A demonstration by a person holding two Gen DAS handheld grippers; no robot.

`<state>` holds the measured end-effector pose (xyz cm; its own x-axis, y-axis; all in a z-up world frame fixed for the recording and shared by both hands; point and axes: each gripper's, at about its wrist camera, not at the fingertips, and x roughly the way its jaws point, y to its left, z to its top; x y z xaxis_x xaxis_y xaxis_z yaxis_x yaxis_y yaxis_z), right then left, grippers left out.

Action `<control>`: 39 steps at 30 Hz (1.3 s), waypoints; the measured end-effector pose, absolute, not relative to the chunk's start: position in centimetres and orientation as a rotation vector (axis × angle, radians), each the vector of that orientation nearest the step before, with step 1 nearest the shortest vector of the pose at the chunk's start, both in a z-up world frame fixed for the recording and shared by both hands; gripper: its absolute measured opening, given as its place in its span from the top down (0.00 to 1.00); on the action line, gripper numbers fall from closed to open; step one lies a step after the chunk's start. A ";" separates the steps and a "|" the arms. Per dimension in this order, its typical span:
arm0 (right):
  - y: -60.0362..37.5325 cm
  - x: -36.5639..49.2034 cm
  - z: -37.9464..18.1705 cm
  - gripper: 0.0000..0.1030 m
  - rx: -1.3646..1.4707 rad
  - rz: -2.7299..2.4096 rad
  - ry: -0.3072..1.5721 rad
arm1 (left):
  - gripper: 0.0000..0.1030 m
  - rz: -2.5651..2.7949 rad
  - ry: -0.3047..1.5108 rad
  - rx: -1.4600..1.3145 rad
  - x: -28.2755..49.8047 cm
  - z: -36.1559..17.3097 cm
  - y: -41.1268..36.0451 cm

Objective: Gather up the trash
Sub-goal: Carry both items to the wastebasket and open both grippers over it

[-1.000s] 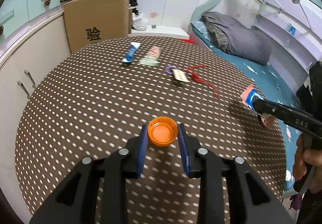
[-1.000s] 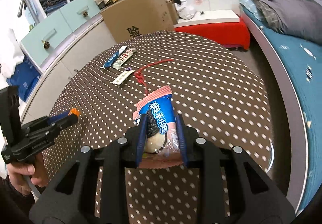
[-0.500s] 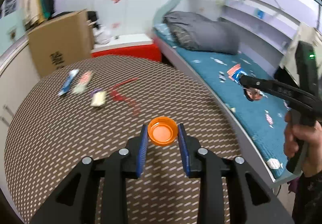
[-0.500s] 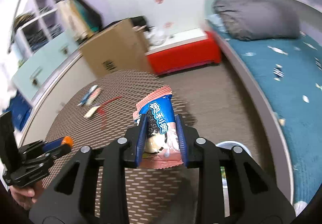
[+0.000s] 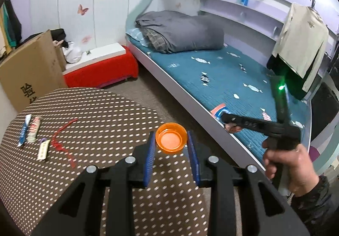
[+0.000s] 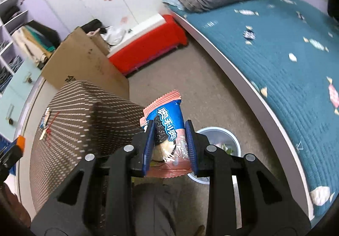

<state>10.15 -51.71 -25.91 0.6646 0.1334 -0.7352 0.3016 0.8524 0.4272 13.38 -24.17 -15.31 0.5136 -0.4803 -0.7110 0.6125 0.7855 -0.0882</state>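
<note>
Left wrist view is showing the left gripper (image 5: 171, 147) clenching an orange bottle cap (image 5: 171, 138) between its blue pads (image 5: 148, 161), open side facing up. The cap is hanging over the edge of the brown dotted table (image 5: 63, 172), near the floor beside the bed (image 5: 233, 79). Back on the table, a blue tube (image 5: 24, 130), a striped sachet (image 5: 34, 129), a small paper tag (image 5: 43, 149) and a red string (image 5: 61, 140) are lying close together near the far left side. A cardboard box (image 5: 27, 72) is standing behind the table, and a red bench (image 5: 101, 68) is sitting against the wall. Off to the right, a hand (image 5: 290, 168) is gripping the handle of the right gripper, whose tip is pointing toward the bed with a pink and blue packet just showing behind it.

From the right wrist, the right gripper (image 6: 169, 140) is grasping a cookie wrapper (image 6: 167, 127), blue and pink with a cookie printed on it, squeezed upright between the pads. It is hovering above a round white trash bin (image 6: 231, 136) standing on the floor between the table (image 6: 74, 119) and the bed (image 6: 286, 55); something green is showing inside the bin. The orange cap (image 6: 20, 141) is peeking in at the far left edge.
</note>
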 end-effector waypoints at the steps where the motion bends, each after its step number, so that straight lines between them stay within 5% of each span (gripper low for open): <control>1: -52.1 10.3 -26.4 0.72 0.570 -0.104 0.858 | 0.72 -0.667 0.800 0.188 13.6 -15.5 -24.8; 5: -53.2 11.5 -29.2 0.64 0.622 -0.110 0.901 | 0.72 -0.688 0.832 0.193 14.5 -16.4 -27.2; 6: -53.5 11.7 -30.0 0.41 0.636 -0.117 0.912 | 0.72 -0.696 0.843 0.196 14.8 -16.7 -27.9; 7: -54.1 11.8 -30.7 0.35 0.648 -0.143 0.920 | 0.72 -0.704 0.854 0.200 15.1 -17.0 -28.6; 24: -57.4 7.5 -27.0 0.19 0.702 -0.199 0.788 | 0.71 -0.785 1.009 0.283 18.1 -23.3 -37.8; 25: -57.5 7.4 -26.8 0.17 0.701 -0.202 0.780 | 0.65 -0.786 1.011 0.286 18.3 -23.4 -38.0; 26: -57.6 7.4 -26.6 0.16 0.700 -0.204 0.774 | 0.38 -0.782 1.019 0.293 18.5 -23.7 -38.4; 28: -57.5 7.2 -26.2 0.15 0.704 -0.208 0.763 | 0.08 -0.738 1.006 0.286 18.9 -23.7 -38.2; 39: -55.2 6.8 -24.5 0.06 0.672 -0.237 0.755 | 0.08 -0.687 0.933 0.204 18.1 -20.6 -33.8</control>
<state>6.84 -55.24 -24.51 0.7138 0.0349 -0.6995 0.4289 0.7678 0.4760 18.11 -33.75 -20.59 0.4031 -0.4544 -0.7943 0.6237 0.7716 -0.1249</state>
